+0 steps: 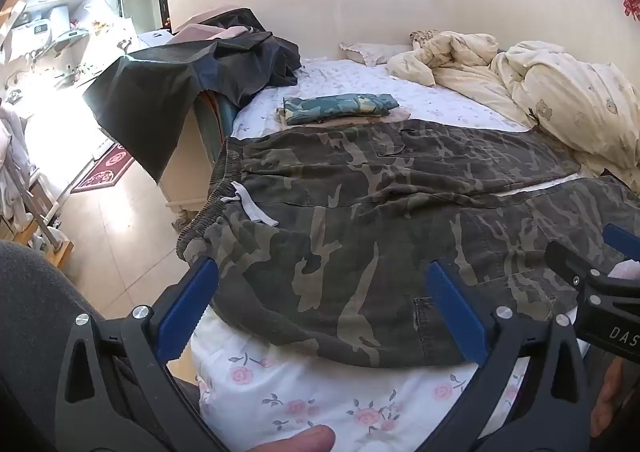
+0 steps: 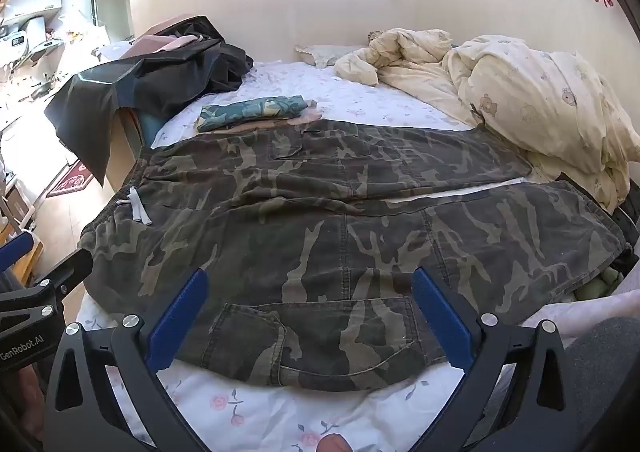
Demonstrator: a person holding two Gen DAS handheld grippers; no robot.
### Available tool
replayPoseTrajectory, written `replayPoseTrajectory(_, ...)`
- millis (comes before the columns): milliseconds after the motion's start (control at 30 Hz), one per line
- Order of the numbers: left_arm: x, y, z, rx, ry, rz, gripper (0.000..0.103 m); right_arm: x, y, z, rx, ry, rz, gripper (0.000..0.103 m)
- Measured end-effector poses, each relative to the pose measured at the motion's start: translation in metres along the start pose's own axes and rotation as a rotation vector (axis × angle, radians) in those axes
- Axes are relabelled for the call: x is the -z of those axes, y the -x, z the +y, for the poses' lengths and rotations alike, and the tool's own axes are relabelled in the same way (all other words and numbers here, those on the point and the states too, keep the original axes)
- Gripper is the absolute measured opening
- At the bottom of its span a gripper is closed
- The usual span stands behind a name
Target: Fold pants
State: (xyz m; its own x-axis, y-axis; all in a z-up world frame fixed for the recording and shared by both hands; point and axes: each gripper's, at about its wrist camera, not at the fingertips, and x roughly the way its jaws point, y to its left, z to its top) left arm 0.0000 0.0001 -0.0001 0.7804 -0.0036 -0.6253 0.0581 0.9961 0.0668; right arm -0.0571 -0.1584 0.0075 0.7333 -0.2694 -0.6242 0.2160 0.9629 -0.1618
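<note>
Room: a bedroom with a pale wall; a bed (image 2: 360,424) with a white flowery sheet fills both views.
Pants: the camo pants (image 2: 320,212) lie flat and spread out on the bed, with both legs side by side. The waist is off to the left of the jaws and the leg ends are off to the right.
Near edge: the closest leg edge lies right in front of both pairs of jaws, just past the tips.
Left gripper (image 1: 322,290): its jaws are as wide apart as they go and hold nothing. The waist end of the pants sits between and just past its blue fingers.
Right gripper (image 2: 310,300): its jaws are wide apart too, with nothing in them. A leg pocket sits between its fingers.
How the pants feel: I think they are soft and floppy, thick cloth, a bit heavy. They will sag and bunch, not slide.
Where to grab: I would pinch the near edge, one gripper by the waist and one further down the leg.
Past the pants: a folded cloth (image 2: 252,112) lies beyond the far leg.
Far right: a cream quilt (image 2: 540,104) is heaped by the leg ends.
Far left: a black cover (image 1: 192,76) hangs over something beside the bed.
</note>
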Motion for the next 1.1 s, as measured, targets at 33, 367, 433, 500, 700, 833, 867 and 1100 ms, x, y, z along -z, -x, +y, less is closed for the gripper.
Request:
replayPoseTrajectory(33, -0.0002, 0.0001, 0.0000, 0.001, 0.001, 0.000, 0.103, 0.0001, 0.0000, 0.0003, 0.006, 0.006, -0.005, 0.103)
replayPoseTrajectory(367, 0.0000, 0.0000, 0.0002, 0.005, 0.006, -0.001, 0.103, -0.0007, 0.0019, 0.0000, -0.002, -0.005, -0.001, 0.103)
replayPoseTrajectory(433, -0.0001, -0.0002, 0.0001, 0.006, 0.007, 0.000, 0.103, -0.0010, 0.0019, 0.0020, -0.001, -0.009, 0.002, 0.103)
replayPoseTrajectory(500, 0.0001, 0.0003, 0.0003, 0.004, 0.006, -0.002, 0.103, -0.0010, 0.0010, -0.0017, -0.003, -0.011, -0.005, 0.103)
replayPoseTrajectory(700, 0.0000, 0.0000, 0.0003, 0.007, 0.006, -0.001, 0.103, -0.0001, 0.0003, -0.0017, -0.006, -0.017, -0.001, 0.103)
replayPoseTrajectory(833, 0.0000, 0.0000, 0.0003, 0.006, 0.007, -0.001, 0.103, 0.0026, -0.0056, -0.0049, -0.006, -0.034, 0.008, 0.103)
replayPoseTrajectory(867, 0.0000, 0.0000, 0.0002, 0.006, 0.006, -0.001, 0.103, 0.0029, -0.0064, -0.0056, -0.006, -0.039, 0.010, 0.103)
replayPoseTrajectory(1100, 0.0001, 0.0000, 0.0003, 0.006, 0.007, 0.001, 0.103, 0.0044, -0.0065, -0.0061, -0.008, -0.044, 0.011, 0.103)
